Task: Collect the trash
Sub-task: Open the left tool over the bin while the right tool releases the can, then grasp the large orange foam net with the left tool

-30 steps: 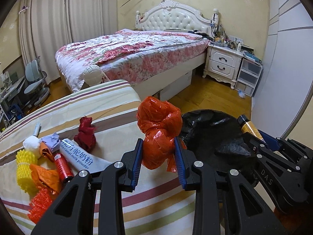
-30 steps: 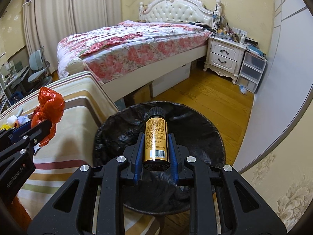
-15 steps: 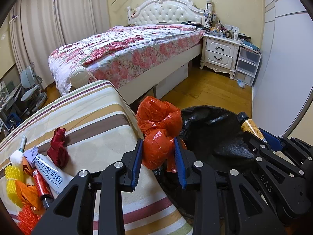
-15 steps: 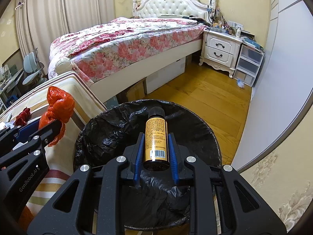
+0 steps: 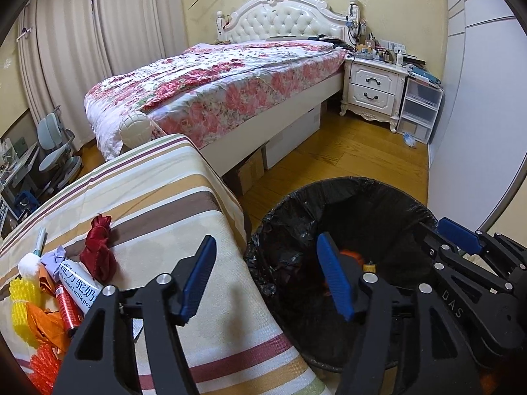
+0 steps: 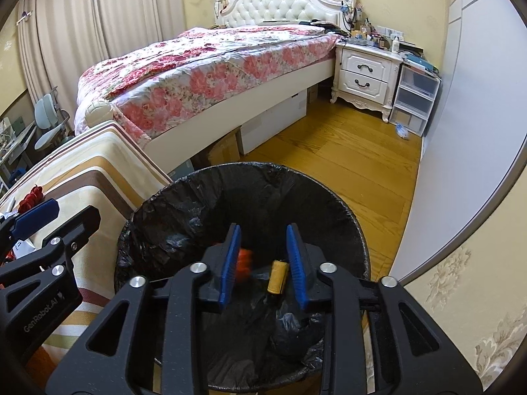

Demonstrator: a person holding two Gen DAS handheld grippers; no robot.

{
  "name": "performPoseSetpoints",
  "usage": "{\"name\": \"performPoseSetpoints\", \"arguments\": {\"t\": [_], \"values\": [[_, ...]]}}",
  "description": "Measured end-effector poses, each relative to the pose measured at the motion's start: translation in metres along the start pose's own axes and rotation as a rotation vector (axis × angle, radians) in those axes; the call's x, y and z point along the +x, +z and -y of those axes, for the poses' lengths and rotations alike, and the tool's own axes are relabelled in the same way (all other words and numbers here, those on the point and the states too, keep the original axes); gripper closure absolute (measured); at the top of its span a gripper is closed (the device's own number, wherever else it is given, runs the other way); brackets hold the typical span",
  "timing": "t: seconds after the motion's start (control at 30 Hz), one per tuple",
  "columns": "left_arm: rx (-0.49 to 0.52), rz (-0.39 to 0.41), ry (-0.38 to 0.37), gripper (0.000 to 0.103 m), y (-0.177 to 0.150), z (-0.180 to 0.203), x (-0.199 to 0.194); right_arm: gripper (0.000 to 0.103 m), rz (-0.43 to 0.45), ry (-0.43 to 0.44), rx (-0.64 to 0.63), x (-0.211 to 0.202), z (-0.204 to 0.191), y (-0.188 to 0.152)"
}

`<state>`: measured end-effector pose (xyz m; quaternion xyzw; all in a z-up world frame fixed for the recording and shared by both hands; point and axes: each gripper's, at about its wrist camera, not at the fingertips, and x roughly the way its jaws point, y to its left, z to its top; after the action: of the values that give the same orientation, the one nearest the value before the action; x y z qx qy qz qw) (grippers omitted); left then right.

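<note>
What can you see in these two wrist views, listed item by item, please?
Trash bin: one, black liner, on the floor beside the striped surface.
Orange bag: one, inside the bin, blurred.
Bottle: one, gold label, inside the bin.
Striped surface: one, cream and brown.
Red cloth wad: one, on the stripes.
Milk-powder tube: one, white.
Yellow mesh: one, far left.
Bed: one, floral cover.
Nightstand: one, white.
Left gripper: jaws opening, empty.
Right gripper: jaws opening, empty.
</note>
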<state>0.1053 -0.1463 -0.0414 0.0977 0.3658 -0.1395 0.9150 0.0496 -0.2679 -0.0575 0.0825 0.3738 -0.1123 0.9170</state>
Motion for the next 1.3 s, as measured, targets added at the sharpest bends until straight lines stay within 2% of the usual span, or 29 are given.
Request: {"name": "performPoseSetpoints", "arguments": {"t": [0.1,0.23,0.63,1.1,1.3], "values": [[-0.010,0.005,0.010,0.033,-0.002,-0.004,-0.004,0.068,0.003,-0.001,-0.003,-0.004,-0.002,-0.001],[-0.035,0.000,0.015,0.032,-0.005,-0.013,-0.012,0.061,0.006,0.000,-0.008,-0.011,-0.007,-0.004],[-0.086,-0.010,0.072,0.032,-0.035,-0.052,-0.052,0.058,-0.001,0.062,-0.036,-0.041,-0.044,-0.024],[-0.184,0.004,0.163,0.032,-0.078,-0.103,-0.103,0.056,-0.007,0.162,-0.147,-0.084,-0.105,-0.065],[-0.205,0.007,0.221,0.031,-0.093,-0.117,-0.110,0.056,-0.014,0.192,-0.188,-0.090,-0.126,-0.076]]}}
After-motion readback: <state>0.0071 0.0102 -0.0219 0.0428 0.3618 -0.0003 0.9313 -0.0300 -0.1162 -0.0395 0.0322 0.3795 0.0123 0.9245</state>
